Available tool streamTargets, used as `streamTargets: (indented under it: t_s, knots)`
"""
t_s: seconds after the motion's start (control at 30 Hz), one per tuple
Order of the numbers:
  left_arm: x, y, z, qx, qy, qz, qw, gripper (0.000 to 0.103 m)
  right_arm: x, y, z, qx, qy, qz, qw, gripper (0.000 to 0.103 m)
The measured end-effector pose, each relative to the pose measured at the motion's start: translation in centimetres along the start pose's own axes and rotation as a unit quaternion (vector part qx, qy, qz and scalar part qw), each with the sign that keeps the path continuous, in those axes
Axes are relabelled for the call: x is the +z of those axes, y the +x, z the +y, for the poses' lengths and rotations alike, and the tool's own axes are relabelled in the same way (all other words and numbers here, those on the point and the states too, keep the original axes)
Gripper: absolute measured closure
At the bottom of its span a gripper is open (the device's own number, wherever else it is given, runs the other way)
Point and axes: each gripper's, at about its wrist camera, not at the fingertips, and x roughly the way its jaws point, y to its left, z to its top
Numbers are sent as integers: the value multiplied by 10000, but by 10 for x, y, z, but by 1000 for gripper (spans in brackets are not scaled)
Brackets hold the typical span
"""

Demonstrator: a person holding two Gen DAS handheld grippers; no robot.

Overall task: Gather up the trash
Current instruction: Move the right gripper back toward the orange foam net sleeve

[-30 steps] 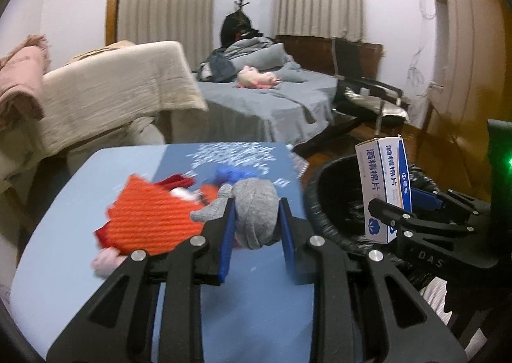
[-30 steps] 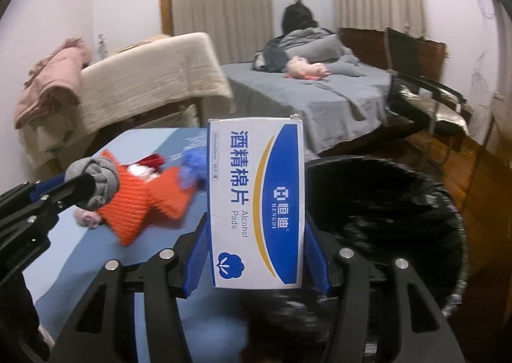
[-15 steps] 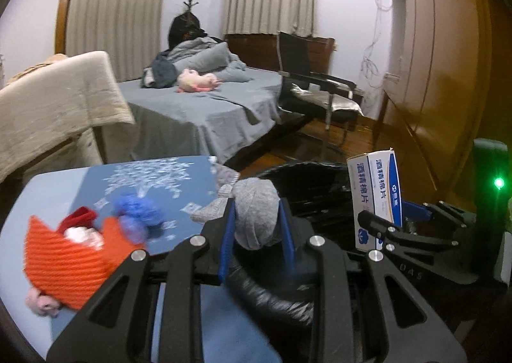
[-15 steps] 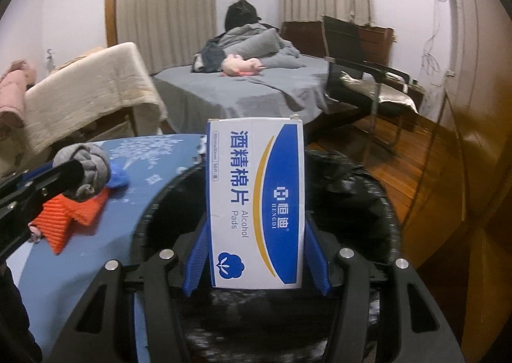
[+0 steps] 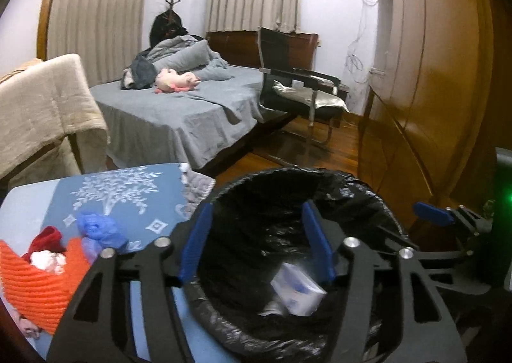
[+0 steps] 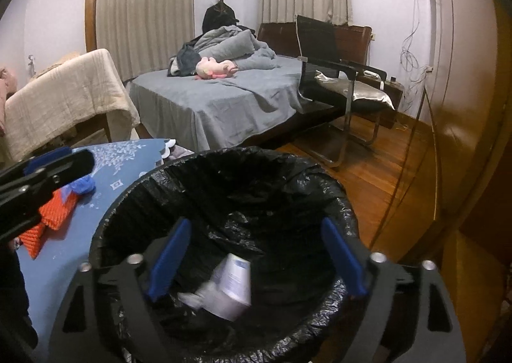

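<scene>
The white and blue box (image 6: pixel 232 283) in the black-lined bin (image 6: pixel 320 190) is showing as a blur, its print unreadable. The left gripper's arm is covering part of the orange knit (image 6: pixel 54 212), and the picture's left edge is cutting it off (image 5: pixel 28 286).

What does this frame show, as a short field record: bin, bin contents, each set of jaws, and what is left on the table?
bin: black-lined trash bin, beside the blue table
bin contents: white and blue box inside; other pieces unclear
left gripper: above the bin, jaws opening, nothing between them
right gripper: above the bin, jaws opening, nothing between them
left on table: orange knit item, blue crumpled item
</scene>
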Motion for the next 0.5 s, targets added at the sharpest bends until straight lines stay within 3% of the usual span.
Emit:
streamTargets:
  t_s: [0.03,0.23,0.5]
  knots:
    - [0,-2,3,60,-13,-11,10000,35,1,-1,2,10,5,-20,10000,7]
    - [-7,-35,42,668,-279,-129,9973,16,6,-6,23,234,-51,-65,9997,6]
    - [-24,-81,98,1479,-449,-130,9879,12,6,-9,81,779,-303,-78,9965,6]
